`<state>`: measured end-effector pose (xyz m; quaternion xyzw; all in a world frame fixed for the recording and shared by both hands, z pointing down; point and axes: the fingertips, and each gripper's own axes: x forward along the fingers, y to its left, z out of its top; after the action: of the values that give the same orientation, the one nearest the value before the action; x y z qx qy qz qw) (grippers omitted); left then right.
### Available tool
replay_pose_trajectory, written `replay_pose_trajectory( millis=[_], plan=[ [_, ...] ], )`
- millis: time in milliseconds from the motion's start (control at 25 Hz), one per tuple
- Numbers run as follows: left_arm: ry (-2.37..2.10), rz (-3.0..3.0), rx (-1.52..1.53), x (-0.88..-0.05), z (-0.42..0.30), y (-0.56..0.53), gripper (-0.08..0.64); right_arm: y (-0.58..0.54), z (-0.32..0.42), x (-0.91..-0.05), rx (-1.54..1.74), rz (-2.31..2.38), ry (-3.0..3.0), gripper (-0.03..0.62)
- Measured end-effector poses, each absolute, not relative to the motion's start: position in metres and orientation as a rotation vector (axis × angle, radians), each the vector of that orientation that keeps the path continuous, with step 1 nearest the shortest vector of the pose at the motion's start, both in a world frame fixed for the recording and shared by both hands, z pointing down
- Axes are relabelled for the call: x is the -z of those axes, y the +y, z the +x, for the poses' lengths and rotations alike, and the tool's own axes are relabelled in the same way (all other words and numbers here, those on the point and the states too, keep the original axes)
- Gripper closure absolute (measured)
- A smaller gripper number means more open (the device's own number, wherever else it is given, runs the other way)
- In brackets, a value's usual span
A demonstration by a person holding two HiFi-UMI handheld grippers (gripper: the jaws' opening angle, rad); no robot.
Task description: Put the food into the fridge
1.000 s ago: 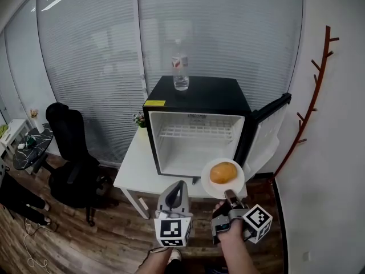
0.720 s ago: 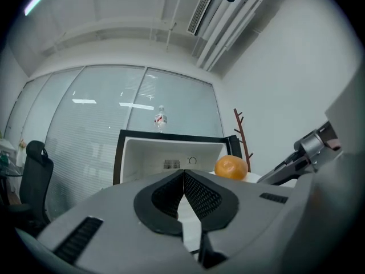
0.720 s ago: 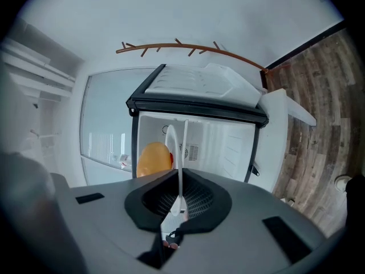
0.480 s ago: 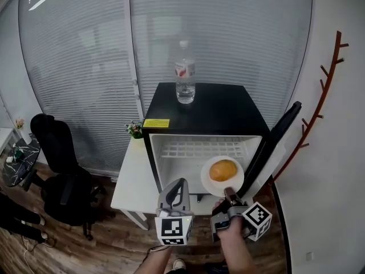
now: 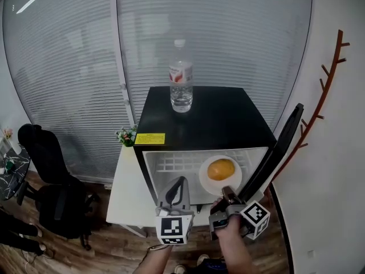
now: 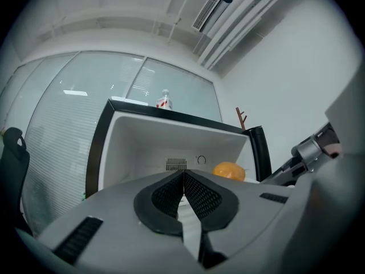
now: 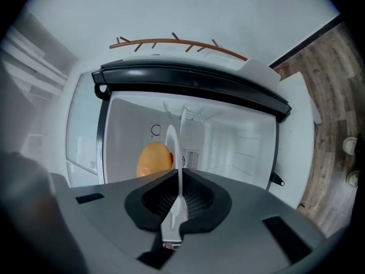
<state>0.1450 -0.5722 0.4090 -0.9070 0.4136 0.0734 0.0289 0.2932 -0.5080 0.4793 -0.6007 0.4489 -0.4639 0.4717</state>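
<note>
Right gripper view: right tongs (image 7: pixel 178 201) clenched on near rim of plate (image 5: pixel 204 174). Plate thin, stiff, likely breakable and slick, so rim grip must stay firm. Bun (image 5: pixel 221 169) loose on plate, light, may roll: keep level. Plate at mouth of fridge (image 5: pixel 211 119), above table (image 5: pixel 122 181). Left tongs (image 5: pixel 177 188) clenched, empty. Door (image 5: pixel 279 153) close on right, wire shelf (image 5: pixel 171 163) ahead, cavity otherwise roomy.

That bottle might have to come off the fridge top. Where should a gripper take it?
Take the water bottle around its labelled middle, coming in level from the front. It stands upright on the fridge, nothing beside it, so its round body is probably open to a side pinch.
</note>
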Motion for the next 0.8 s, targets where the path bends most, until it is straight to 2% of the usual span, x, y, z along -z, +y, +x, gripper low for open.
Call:
replay_pose_trajectory(
  millis=[440,800],
  plan=[
    [1.274,-2.776,-0.207,-0.403,0.184,-0.612,0.534,-0.562,0.323,-0.482,1.184,-1.424,1.098,0.557],
    [1.308,-2.749,-0.206,-0.400,0.188,-0.629,0.534,-0.583,0.324,-0.478,1.204,-1.403,1.119,0.555]
  ],
)
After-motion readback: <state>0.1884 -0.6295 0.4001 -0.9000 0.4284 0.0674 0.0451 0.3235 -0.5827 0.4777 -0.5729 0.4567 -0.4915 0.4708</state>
